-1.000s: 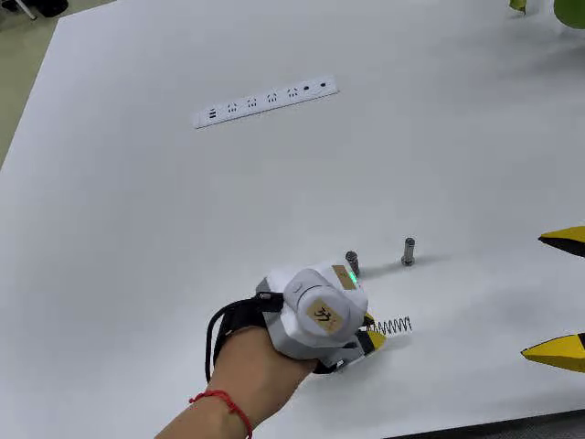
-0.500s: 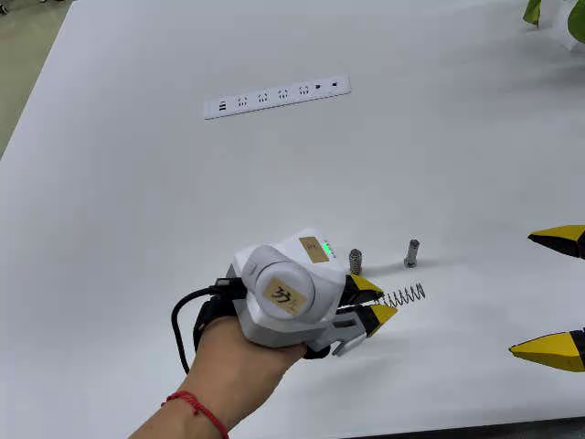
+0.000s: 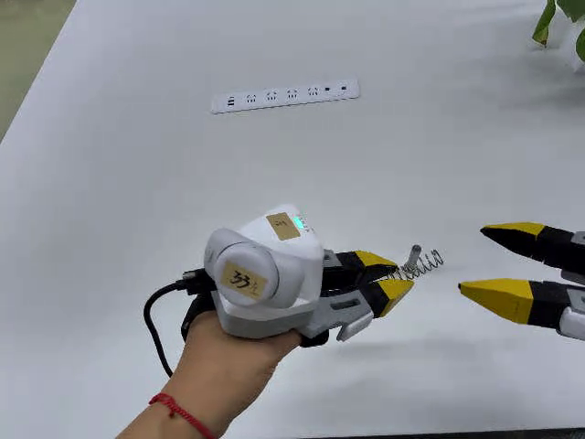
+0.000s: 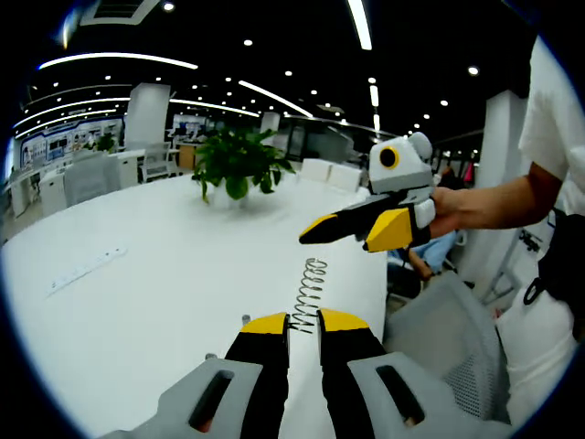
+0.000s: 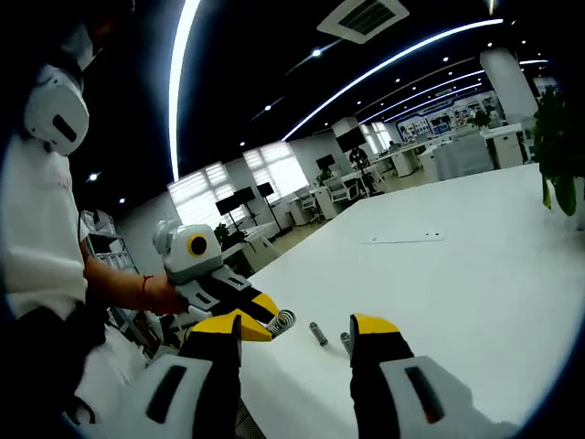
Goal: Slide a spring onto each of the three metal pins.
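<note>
In the head view my left gripper (image 3: 402,276) is held above the white table (image 3: 137,210), shut on one end of a thin wire spring (image 3: 424,263) that sticks out to the right. The left gripper view shows the same spring (image 4: 309,291) rising from between the yellow jaws of the left gripper (image 4: 303,322). A small metal pin (image 3: 413,255) stands on the table just behind the spring. My right gripper (image 3: 472,260) hovers open a short way to the right, pointing at the spring. The right gripper view shows two pins: one with a spring on it (image 5: 317,333), one bare (image 5: 345,340).
A white power strip (image 3: 285,95) lies on the far part of the table. Green plant leaves (image 3: 548,23) reach in at the far right corner. The table's near edge runs just below both grippers.
My left gripper has lifted the spring off the table and carried it up and to the right, over the pins. The right gripper has come in from the right edge towards it.
</note>
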{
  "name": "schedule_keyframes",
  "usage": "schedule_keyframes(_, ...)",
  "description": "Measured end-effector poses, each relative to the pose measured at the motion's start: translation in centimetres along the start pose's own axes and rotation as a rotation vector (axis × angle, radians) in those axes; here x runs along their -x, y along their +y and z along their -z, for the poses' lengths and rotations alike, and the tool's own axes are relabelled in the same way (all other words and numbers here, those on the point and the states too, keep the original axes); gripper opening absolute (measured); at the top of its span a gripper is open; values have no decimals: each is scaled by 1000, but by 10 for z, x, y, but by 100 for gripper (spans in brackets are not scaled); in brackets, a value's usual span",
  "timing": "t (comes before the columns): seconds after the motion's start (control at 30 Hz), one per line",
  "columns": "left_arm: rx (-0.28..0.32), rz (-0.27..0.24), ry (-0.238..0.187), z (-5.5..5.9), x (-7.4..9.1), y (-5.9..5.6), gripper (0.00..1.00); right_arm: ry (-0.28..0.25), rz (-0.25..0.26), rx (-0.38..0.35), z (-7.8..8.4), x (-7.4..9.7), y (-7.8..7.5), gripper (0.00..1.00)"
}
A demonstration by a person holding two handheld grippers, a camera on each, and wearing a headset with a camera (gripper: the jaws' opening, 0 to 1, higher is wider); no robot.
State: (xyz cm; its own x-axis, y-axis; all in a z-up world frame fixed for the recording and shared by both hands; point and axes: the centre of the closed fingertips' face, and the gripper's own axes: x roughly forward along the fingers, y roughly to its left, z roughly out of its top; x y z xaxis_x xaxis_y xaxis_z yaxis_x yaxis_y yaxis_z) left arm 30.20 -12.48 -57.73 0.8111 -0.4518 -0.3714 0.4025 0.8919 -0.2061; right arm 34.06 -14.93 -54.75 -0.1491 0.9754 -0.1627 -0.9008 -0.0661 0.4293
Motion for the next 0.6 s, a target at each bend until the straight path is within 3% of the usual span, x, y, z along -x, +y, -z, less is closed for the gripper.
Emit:
schedule_keyframes(0.1,19,3,-36,-6,2,-2,12,-2,-2,-11,-1,-5,5,39)
schedule_keyframes(0.17,29,5,-57,-10,3,-3,12,-38,-20,-62,-7,-9,12,36)
schedule_keyframes(0.3,44,8,-88,-16,3,-5,12,-32,-28,-59,-8,-16,20,30)
schedule_keyframes(0.6,64,18,-124,-22,6,-7,12,-29,-57,-74,-10,-26,31,22)
